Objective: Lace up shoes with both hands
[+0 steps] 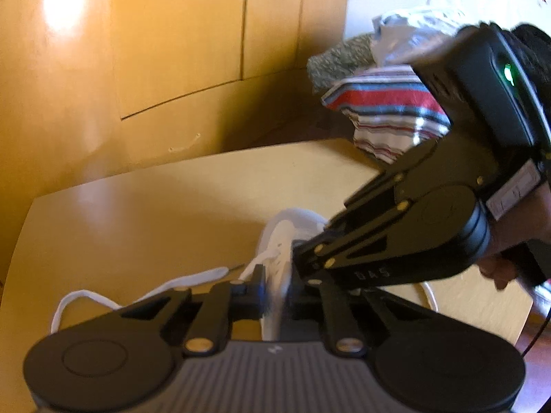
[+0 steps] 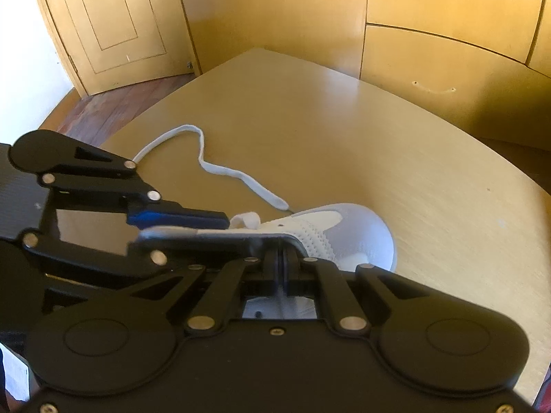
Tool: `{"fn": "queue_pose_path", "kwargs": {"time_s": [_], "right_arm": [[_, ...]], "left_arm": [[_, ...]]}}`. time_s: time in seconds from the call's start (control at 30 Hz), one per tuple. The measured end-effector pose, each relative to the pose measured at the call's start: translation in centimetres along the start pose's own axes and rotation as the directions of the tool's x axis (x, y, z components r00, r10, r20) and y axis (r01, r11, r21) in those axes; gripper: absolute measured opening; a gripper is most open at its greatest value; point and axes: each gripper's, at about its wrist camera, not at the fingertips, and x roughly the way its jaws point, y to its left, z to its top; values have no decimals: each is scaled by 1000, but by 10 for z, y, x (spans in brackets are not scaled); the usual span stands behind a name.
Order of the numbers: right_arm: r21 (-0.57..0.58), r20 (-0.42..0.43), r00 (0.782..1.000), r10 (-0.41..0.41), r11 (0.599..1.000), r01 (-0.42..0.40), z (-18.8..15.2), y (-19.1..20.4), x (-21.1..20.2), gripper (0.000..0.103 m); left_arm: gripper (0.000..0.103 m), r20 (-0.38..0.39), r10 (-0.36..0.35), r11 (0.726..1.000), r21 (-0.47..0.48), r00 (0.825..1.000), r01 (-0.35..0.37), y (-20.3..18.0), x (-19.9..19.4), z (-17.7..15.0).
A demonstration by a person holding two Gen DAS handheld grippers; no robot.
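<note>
White sneaker [image 2: 347, 230] sits squeezed in the left gripper [image 1: 275, 289]; right gripper [image 2: 282, 258] looks pinched shut, so pull the lace [image 2: 213, 168] gently.

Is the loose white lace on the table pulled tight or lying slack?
Slack. The lace lies in loose curves on the table, its tip resting free beside the white shoe.

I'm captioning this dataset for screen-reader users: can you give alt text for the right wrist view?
Two black grippers, right gripper and left gripper, meet at a white shoe on a yellow table. A loose white lace trails across the table behind.
</note>
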Motion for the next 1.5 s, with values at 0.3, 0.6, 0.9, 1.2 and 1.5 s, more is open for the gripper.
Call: {"fn": "queue_pose_path", "kwargs": {"time_s": [0.3, 0.6, 0.9, 1.2, 1.5], "right_arm": [[1, -8, 999, 42, 999, -42, 5, 1, -6, 3], [126, 153, 976, 156, 976, -176, 3, -27, -69, 3], [128, 228, 963, 144, 976, -176, 4, -29, -105, 3], [47, 73, 977, 201, 978, -205, 12, 2, -52, 3], [46, -50, 975, 215, 976, -213, 12, 17, 4, 3]], "left_arm": [[13, 4, -24, 993, -119, 1000, 25, 15, 2, -2], [17, -34, -21, 1000, 0, 999, 21, 8, -22, -9], [12, -25, -76, 993, -92, 997, 73, 18, -36, -15], [12, -21, -97, 979, -182, 995, 91, 27, -40, -24], [12, 7, -126, 938, -324, 992, 122, 52, -38, -28]]}}
